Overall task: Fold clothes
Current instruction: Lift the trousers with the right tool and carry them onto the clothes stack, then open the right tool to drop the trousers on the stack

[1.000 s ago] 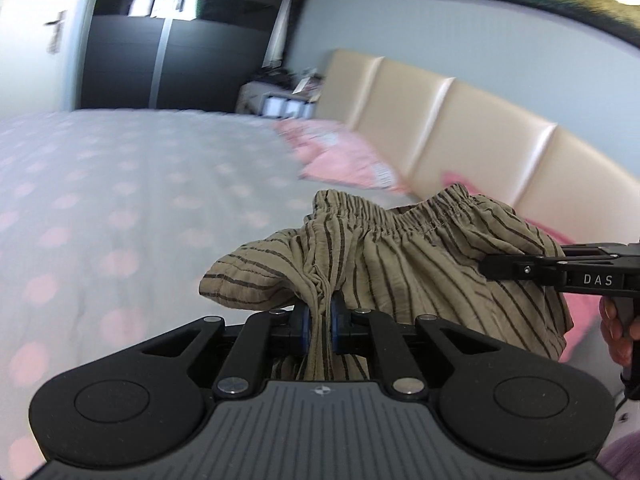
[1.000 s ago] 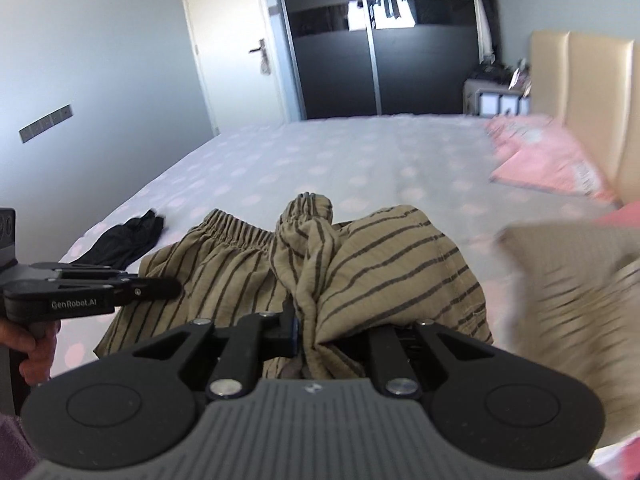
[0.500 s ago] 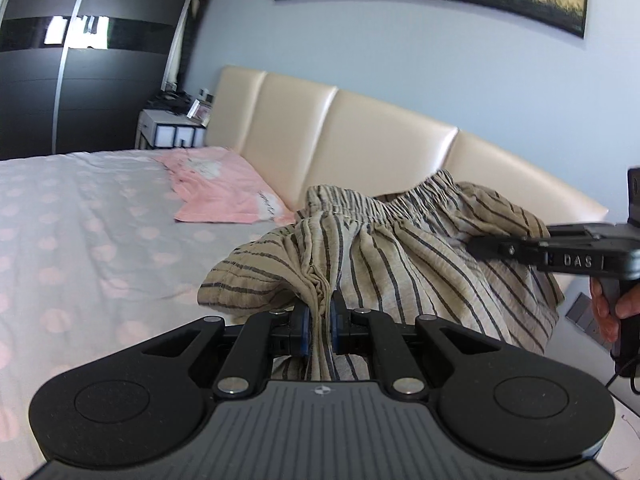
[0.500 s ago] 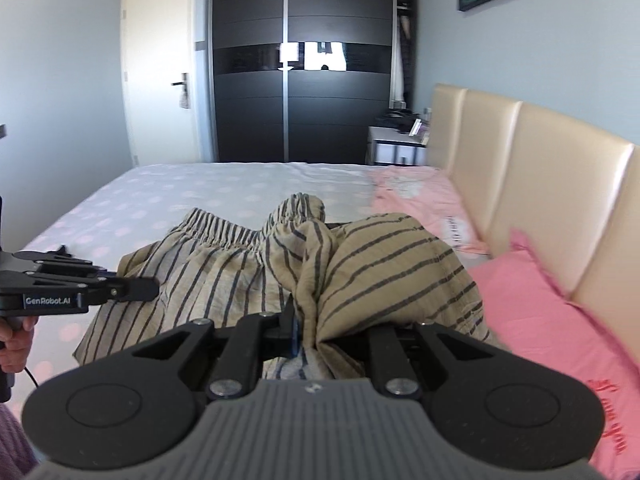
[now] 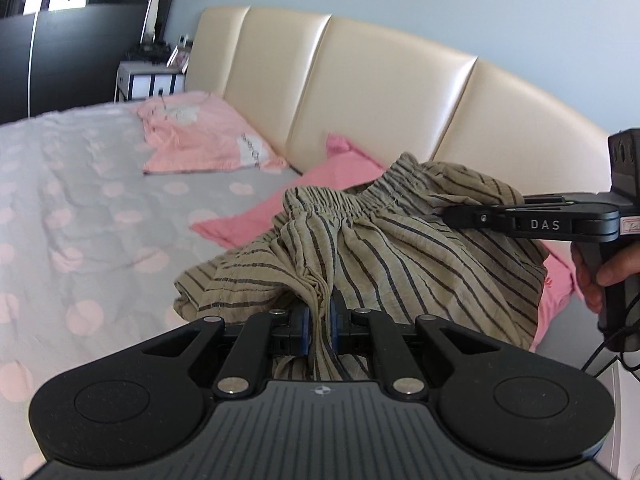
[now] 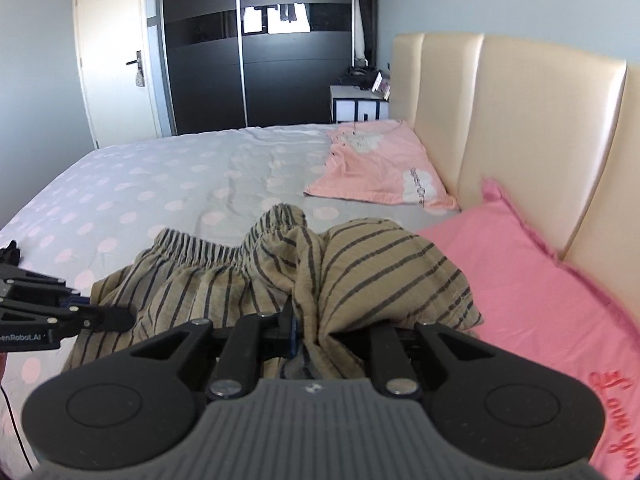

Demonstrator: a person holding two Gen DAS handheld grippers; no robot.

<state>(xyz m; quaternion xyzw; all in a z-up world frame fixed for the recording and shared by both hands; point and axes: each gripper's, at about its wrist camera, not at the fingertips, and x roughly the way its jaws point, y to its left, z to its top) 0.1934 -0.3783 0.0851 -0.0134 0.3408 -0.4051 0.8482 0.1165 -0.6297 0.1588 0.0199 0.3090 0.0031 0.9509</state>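
Tan striped shorts point(image 5: 404, 248) with an elastic waistband hang bunched between both grippers, above the bed near the headboard. My left gripper point(image 5: 320, 320) is shut on a fold of the shorts. My right gripper point(image 6: 316, 328) is shut on another fold of the shorts point(image 6: 360, 272). The right gripper also shows at the right of the left wrist view point(image 5: 448, 214), clamped on the fabric. The left gripper shows at the left edge of the right wrist view point(image 6: 120, 318), at the shorts' edge.
The bed point(image 6: 168, 184) has a grey sheet with pink dots. A pink pillow point(image 6: 540, 300) lies by the cream headboard point(image 6: 520, 128). A folded pink shirt point(image 6: 380, 168) lies further along. A dark garment point(image 6: 10, 252) lies at the left edge. A black wardrobe and a nightstand stand beyond.
Both grippers have carried the shorts toward the headboard and swung right; the pink pillow now lies just under and beside the shorts. Both stay shut on the fabric.
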